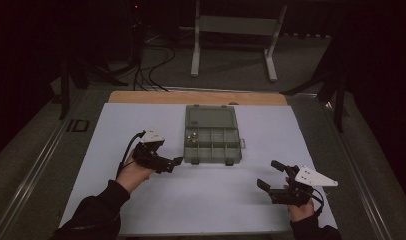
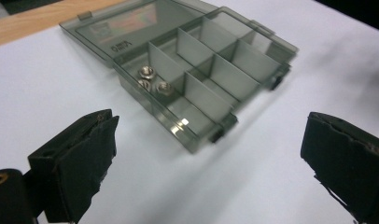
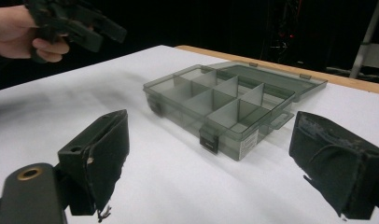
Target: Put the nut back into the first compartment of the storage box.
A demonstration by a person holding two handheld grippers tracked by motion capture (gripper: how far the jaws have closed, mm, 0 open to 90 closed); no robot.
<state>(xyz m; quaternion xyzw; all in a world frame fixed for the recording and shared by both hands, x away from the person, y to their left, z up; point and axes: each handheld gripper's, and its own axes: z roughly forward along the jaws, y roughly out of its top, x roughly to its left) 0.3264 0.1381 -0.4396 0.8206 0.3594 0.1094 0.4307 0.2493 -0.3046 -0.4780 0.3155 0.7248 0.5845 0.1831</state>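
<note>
Lying mid-table on the white sheet (image 1: 141,120), the open box (image 1: 212,142) has its lid flat toward the far edge, what look like three nuts (image 2: 152,80) in one compartment, and the left gripper (image 1: 177,161) and right gripper (image 1: 269,175) spread empty nearby.

Box lid (image 2: 131,28): embossed mark, too blurred to read.
Box front sticker (image 3: 249,141): print too small to read.
</note>
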